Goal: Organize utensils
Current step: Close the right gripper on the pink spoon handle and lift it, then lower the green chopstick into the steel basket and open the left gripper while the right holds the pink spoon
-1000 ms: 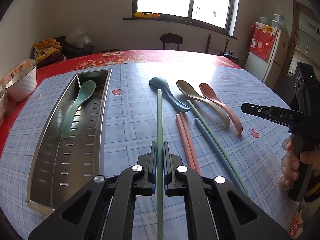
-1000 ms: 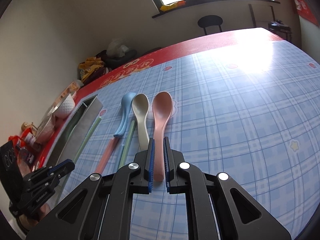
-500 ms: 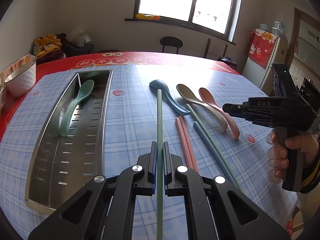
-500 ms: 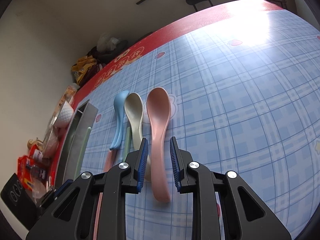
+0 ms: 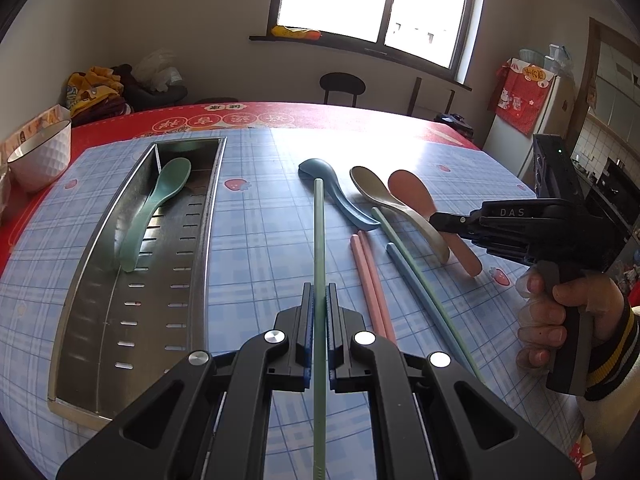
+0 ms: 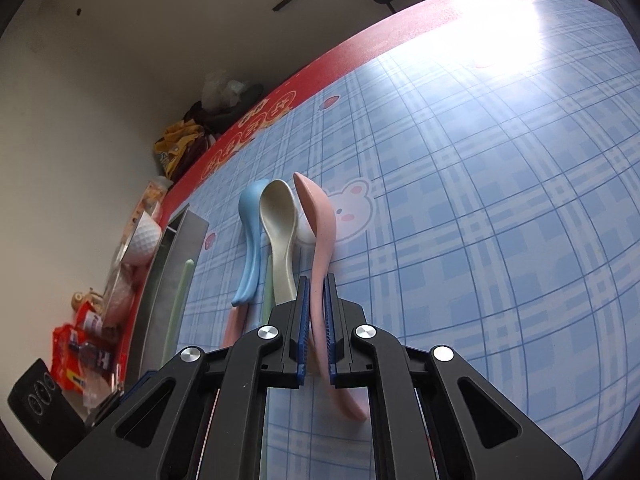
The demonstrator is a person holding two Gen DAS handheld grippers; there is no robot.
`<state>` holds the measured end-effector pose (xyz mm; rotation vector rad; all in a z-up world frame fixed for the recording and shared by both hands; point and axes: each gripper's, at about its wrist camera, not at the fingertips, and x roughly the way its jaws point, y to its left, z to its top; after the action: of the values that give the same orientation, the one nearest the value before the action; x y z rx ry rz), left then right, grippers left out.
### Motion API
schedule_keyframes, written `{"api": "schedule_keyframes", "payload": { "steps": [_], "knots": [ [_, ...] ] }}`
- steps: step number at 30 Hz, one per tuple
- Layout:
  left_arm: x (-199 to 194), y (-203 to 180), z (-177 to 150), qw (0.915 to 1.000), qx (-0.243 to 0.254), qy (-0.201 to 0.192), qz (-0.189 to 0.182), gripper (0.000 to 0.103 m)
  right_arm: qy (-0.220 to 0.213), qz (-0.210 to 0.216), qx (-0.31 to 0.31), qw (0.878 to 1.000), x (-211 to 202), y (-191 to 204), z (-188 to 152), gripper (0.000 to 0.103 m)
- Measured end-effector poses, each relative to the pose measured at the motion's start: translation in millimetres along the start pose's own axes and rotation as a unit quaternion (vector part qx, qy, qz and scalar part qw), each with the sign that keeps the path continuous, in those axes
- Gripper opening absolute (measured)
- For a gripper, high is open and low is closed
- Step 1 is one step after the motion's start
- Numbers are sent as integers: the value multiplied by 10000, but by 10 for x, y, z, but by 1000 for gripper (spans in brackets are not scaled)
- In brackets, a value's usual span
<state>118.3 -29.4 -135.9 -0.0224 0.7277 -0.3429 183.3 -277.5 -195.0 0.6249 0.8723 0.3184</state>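
Observation:
My left gripper is shut on a green chopstick and holds it above the table, right of the steel tray. A green spoon lies in the tray. My right gripper, seen in the left wrist view, is shut on the pink spoon, which is tilted on edge. A beige spoon and a blue spoon lie beside it. Two pink chopsticks, a second green chopstick and a blue chopstick lie on the blue plaid cloth.
A white bowl stands at the far left table edge. Snack packets lie left of the tray. A stool and a fridge stand beyond the table.
My right gripper lowered over the pink spoon, opened, then shut on its handle and tipped it on edge. My left gripper still holds the green chopstick, nearly still.

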Motion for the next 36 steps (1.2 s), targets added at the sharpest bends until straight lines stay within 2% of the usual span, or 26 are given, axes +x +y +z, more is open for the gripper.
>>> {"api": "schedule_keyframes", "payload": {
  "steps": [6,12,14,17,20,23,26,32,36],
  "knots": [
    [2,1,0,10000,10,-15,30,5,-528,165,-64,9984,-208,-17,-49,7],
    [-40,10,18,10000,22,-58,-72,5,-653,221,-111,9976,-247,-7,-29,7],
    [-90,28,53,9998,-63,-14,-195,5,-697,234,-187,9971,-267,9,-30,7],
    [-233,116,164,9974,-365,13,-617,5,-720,240,-285,9967,-269,47,-33,7],
    [-399,254,310,9959,-551,-92,-718,5,-733,275,-291,9965,-278,45,-30,7],
    [-465,496,467,9947,-852,-110,-570,5,-740,333,-227,9964,-284,12,-27,7],
    [-414,749,600,9941,-1060,-20,-210,5,-746,381,-171,9963,-300,-38,-20,7],
    [2,1105,712,9881,-1377,650,206,5,-738,431,-146,9962,-310,-66,-25,7],
    [218,1193,704,9839,-1465,979,281,5,-735,448,-130,9962,-309,-69,-25,7]
  ]
}}
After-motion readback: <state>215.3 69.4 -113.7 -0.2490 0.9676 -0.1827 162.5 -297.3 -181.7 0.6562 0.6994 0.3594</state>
